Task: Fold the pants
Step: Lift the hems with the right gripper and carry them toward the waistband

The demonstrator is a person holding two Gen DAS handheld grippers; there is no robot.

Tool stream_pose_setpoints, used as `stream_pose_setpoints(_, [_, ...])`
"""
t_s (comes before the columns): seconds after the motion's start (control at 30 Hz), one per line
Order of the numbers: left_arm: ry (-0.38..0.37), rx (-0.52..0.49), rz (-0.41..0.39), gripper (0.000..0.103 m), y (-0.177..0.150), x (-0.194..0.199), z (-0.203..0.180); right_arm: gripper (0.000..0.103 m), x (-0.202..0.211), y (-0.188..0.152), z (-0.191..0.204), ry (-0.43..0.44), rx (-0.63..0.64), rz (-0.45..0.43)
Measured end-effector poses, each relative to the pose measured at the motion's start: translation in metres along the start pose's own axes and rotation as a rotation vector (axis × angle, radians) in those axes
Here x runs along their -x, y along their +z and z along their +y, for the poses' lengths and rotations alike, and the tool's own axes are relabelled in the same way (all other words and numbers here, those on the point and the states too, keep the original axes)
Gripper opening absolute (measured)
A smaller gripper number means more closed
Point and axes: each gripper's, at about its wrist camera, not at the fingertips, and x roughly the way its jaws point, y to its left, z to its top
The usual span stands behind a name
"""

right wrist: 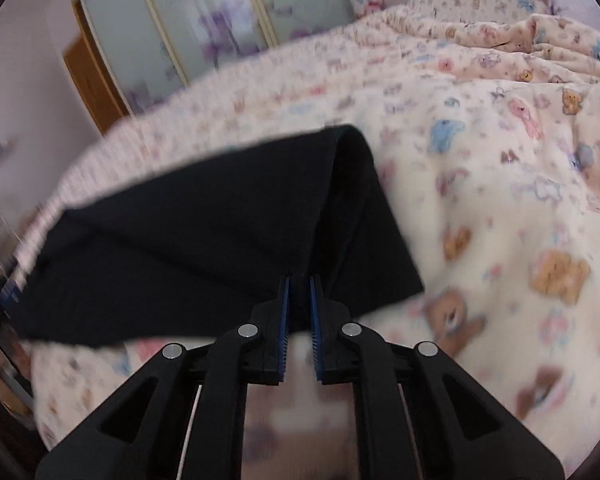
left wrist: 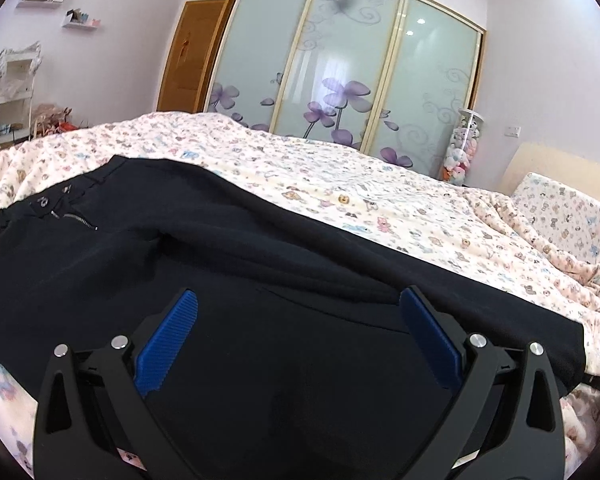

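Black pants (left wrist: pixel 228 264) lie across the bed, with waistband, button and zipper (left wrist: pixel 74 218) at the far left. My left gripper (left wrist: pixel 298 300) is open, its blue pads (left wrist: pixel 168 344) spread wide just above the middle of the pants, holding nothing. In the right wrist view the pants' leg end (right wrist: pixel 204 236) is lifted and folded over, forming a raised ridge. My right gripper (right wrist: pixel 299 280) is shut on the hem of the pants' leg. The view is motion-blurred.
The bed has a pale bear-print cover (left wrist: pixel 340 184), also in the right wrist view (right wrist: pixel 500 208). A pillow (left wrist: pixel 568 208) lies at the right. A sliding-door wardrobe (left wrist: pixel 340 68), a wooden door (left wrist: pixel 188 56) and a white shelf unit (left wrist: pixel 14 88) stand behind the bed.
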Motion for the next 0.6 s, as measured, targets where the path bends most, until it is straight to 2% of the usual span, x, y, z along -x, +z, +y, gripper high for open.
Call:
stream_pose_setpoints(0.03, [0.001,0.009,0.004,0.101,0.000,-0.001,0.002,0.015,0.002,0.000,0.005,-0.027,0.020,0.013])
stream_pose_setpoints(0.1, [0.004,0.025,0.006,0.101,0.000,-0.001,0.006,0.037,0.010,-0.002,0.009,-0.056,0.026,0.031])
stream_pose_setpoints(0.17, [0.004,0.042,0.012,0.101,0.001,-0.003,0.008,0.047,0.026,-0.003,0.008,-0.036,-0.028,0.021])
stream_pose_setpoints(0.2, [0.006,0.047,0.012,0.101,0.001,-0.003,0.009,0.047,0.033,-0.004,0.006,-0.027,-0.070,0.006])
stream_pose_setpoints(0.23, [0.012,0.051,0.012,0.101,0.003,-0.003,0.009,0.047,0.041,-0.004,0.001,0.018,-0.148,-0.009])
stream_pose_setpoints(0.3, [0.011,0.053,0.011,0.101,0.003,-0.002,0.011,0.047,0.043,-0.004,-0.005,0.149,-0.314,-0.011])
stream_pose_setpoints(0.37, [0.018,0.044,0.005,0.101,0.003,0.000,0.010,0.047,0.032,-0.005,-0.008,0.278,-0.490,0.019])
stream_pose_setpoints(0.43, [0.028,0.038,0.008,0.101,0.003,-0.001,0.009,0.046,0.015,-0.008,-0.005,0.342,-0.618,0.058])
stream_pose_setpoints(0.6, [0.041,0.070,0.034,0.101,0.004,-0.006,0.015,0.046,-0.019,-0.012,-0.006,0.267,-0.793,0.075])
